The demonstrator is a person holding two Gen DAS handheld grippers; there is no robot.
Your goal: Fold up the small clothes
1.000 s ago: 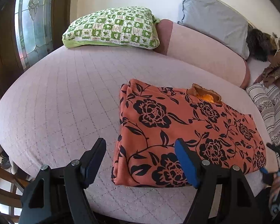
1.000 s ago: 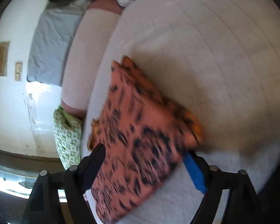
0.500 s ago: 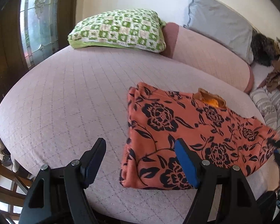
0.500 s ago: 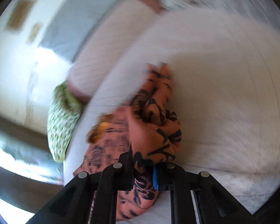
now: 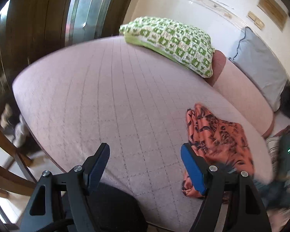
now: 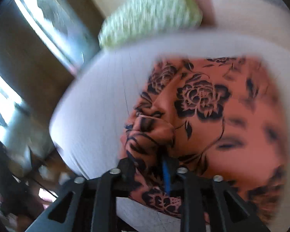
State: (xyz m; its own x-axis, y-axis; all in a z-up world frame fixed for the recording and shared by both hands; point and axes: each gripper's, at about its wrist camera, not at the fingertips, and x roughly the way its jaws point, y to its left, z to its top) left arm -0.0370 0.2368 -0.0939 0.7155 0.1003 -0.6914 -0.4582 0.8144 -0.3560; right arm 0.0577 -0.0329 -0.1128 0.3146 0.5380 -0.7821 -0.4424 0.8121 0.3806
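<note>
- Right tool point(image 6: 147, 166) pinches a bunched fold of the cloth point(image 6: 212, 116).
- Left tool point(image 5: 145, 166) gapes wide, holding nothing, above the bed point(image 5: 106, 96).

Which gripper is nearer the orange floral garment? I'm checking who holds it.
Right. The right gripper is shut on the orange floral garment; the left gripper hangs open beside it, over the bed.
</note>
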